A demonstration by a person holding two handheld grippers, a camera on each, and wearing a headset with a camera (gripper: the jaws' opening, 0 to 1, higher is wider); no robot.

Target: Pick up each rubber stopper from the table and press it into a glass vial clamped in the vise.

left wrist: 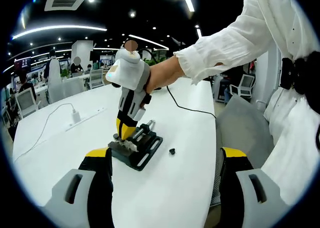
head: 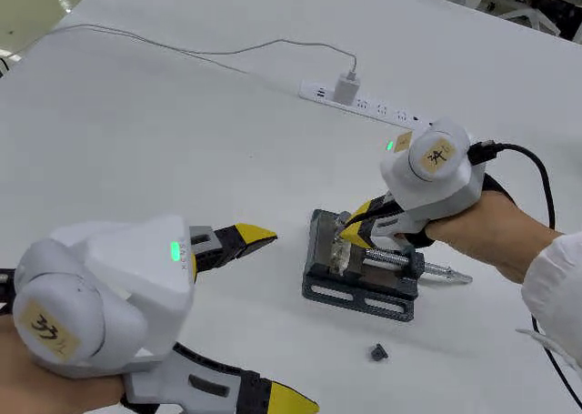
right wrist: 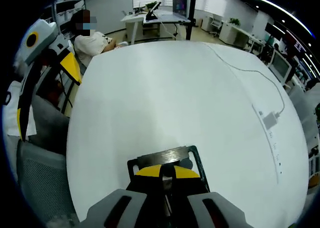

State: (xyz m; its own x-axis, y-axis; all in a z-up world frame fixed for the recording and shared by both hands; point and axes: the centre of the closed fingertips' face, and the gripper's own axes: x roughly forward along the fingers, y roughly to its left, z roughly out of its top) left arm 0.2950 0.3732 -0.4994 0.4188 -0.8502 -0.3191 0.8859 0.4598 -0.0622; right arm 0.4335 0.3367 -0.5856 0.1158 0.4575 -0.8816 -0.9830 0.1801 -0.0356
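A small dark stopper (head: 378, 351) lies loose on the white desk (head: 164, 141), just in front of the vise (head: 364, 291) and apart from it. In the left gripper view the stopper (left wrist: 172, 151) sits just beside the vise (left wrist: 145, 155).

The black vise stands on the desk with its screw handle pointing toward the person's right. Between its jaws is a pale, glassy shape, likely the vial (head: 340, 250), too small to make out clearly.

The right hand-held gripper (head: 356, 232) points down onto the vise, its yellow tips right at the vise's top. In the right gripper view its jaws are pressed close together over the vise (right wrist: 187, 155), with a small dark spot at the seam. I cannot tell whether anything is pinched there.

The left hand-held gripper (head: 277, 318) is held low near the person, well apart from the vise, pointing toward it. Its jaws are spread wide with nothing between them.

A white power strip (head: 373, 106) with a plugged-in charger (head: 346, 88) lies at the far side of the desk, and a thin cable (head: 182, 48) trails off to the left.
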